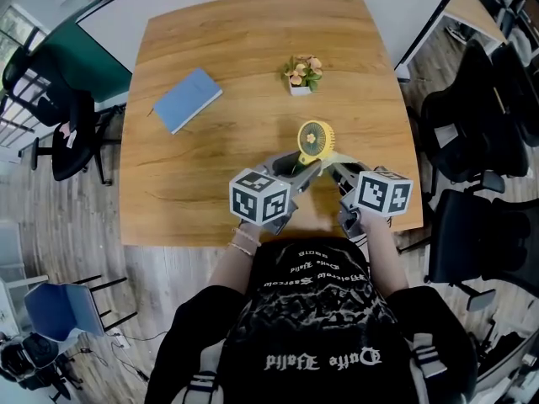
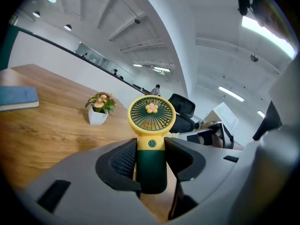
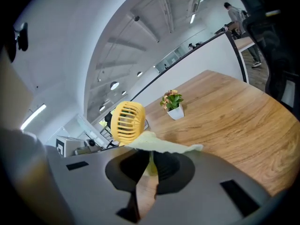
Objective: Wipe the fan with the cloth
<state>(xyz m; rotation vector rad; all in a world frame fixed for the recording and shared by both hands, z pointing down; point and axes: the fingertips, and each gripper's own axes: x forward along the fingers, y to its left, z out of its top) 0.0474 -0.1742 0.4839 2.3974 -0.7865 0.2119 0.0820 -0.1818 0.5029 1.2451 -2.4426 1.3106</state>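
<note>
Fingers (image 2: 123, 161) of your left gripper (image 2: 151, 168): clamped on dark green handle of yellow round-caged handheld fan (image 2: 151, 118), cage upright just above fingertips. Fingers (image 3: 169, 165) of your right gripper (image 3: 151, 168): pinched together on pale yellow-green cloth (image 3: 164, 146), which spreads just beyond tips and reaches fan cage's lower edge. Small white-potted flowering plant (image 2: 98, 110) on wooden table (image 2: 47, 135), well beyond both fingertips. Blue notebook (image 2: 16, 97) far left of your left fingers.

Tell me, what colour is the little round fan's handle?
It's a dark green plastic handle, clearest in the left gripper view.
</note>
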